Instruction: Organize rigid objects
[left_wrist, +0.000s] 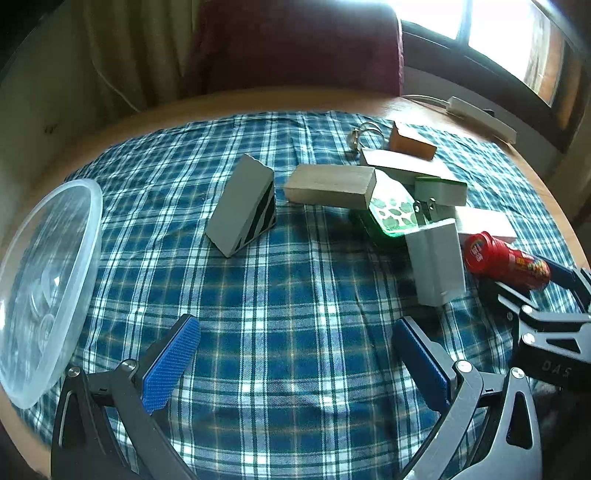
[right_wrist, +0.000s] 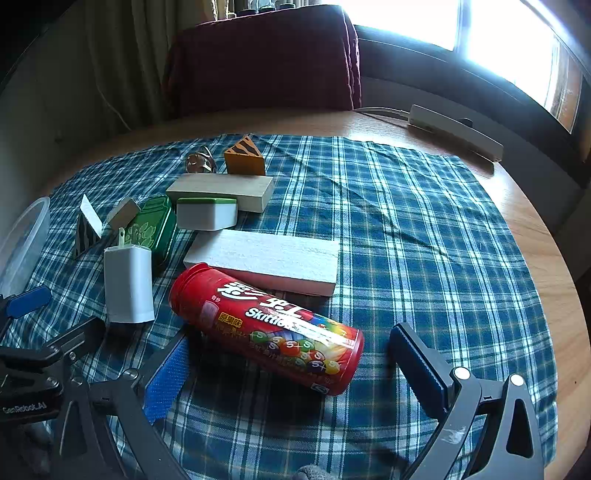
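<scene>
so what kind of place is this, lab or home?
Likely a home room: a round wooden table under a blue plaid cloth, a chair draped in maroon fabric by a bright window, curtains behind.

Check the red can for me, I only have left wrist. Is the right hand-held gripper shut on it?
Observer: No. The can lies on its side between the open fingers of the right hand-held gripper.
Operator: What's past it? I just see a white corner.
Observer: That's a long white foam block lying flat right behind the can. I can't tell whether they touch.
Operator: And the brown block at the back?
Observer: It's an orange wedge with black stripes on its sloped face.
</scene>
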